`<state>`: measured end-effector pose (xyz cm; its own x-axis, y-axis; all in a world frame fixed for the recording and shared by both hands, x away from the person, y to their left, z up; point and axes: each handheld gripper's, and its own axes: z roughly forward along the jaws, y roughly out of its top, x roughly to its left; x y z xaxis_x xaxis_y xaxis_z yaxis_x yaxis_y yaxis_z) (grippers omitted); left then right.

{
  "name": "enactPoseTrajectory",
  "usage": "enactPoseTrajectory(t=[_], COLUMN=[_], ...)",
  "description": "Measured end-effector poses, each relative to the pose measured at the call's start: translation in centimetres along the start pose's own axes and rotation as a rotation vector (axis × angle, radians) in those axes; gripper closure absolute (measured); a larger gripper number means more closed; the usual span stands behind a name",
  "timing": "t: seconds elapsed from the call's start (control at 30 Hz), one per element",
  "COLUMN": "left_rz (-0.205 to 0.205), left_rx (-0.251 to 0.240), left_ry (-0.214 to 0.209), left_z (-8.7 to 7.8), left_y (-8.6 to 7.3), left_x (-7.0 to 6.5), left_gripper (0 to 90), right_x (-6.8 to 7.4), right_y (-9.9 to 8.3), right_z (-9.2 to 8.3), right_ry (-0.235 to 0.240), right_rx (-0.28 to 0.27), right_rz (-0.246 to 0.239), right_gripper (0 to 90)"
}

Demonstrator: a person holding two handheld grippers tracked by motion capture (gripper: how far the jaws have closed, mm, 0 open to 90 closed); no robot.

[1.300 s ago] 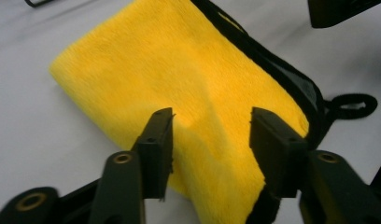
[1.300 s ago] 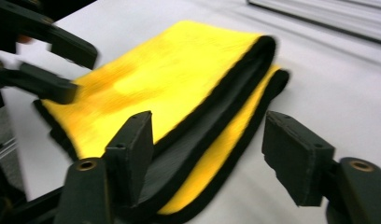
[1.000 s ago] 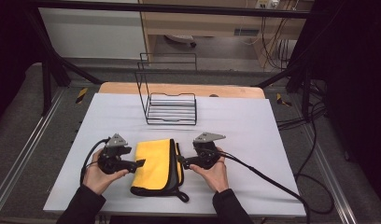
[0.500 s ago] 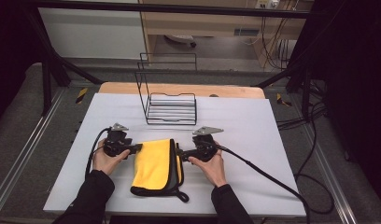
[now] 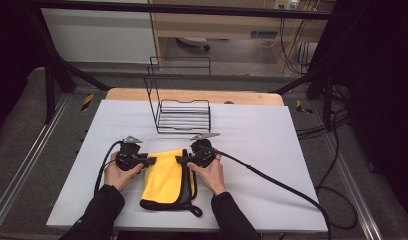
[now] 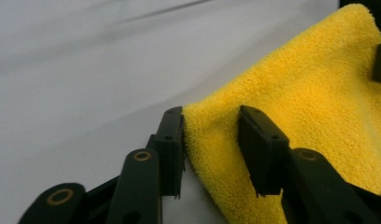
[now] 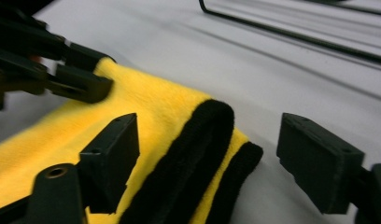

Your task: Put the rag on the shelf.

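Fluffy yellow cloth (image 5: 165, 176), black-edged

black wire rack with a tall open back frame (image 5: 183, 107): stands upright near the bench's far edge, about mid-width | white bench top (image 5: 272, 150): flat board, bare towards its right edge | bare wooden strip (image 5: 192, 95): runs along the bench's far edge, behind the rack
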<state>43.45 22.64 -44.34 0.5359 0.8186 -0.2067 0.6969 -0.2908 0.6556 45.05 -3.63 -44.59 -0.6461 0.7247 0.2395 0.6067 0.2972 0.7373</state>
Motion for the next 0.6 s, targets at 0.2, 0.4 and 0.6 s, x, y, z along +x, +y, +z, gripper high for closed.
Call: enactPoseTrajectory(t=[0.2,0.4,0.6], left_rz=[0.001,0.01,0.022], left_rx=[0.003,0.005,0.004], left_ry=[-0.015,-0.012,-0.008], left_z=[0.05,0.04,0.05], left_y=[-0.06,-0.02,0.05], left_x=[-0.11,-0.37,-0.5], left_gripper=[68.3,71.8,76.6], right_x=[-0.43,-0.64,-0.77], right_y=[-0.15,0.05,0.19], right_z=[0.28,0.21,0.45], right_ry=[0.012,0.037,0.097], right_rx=[0.074,0.103,0.139], right_rz=[0.003,0.028,0.087], right_gripper=[41.2,55.3,71.7])
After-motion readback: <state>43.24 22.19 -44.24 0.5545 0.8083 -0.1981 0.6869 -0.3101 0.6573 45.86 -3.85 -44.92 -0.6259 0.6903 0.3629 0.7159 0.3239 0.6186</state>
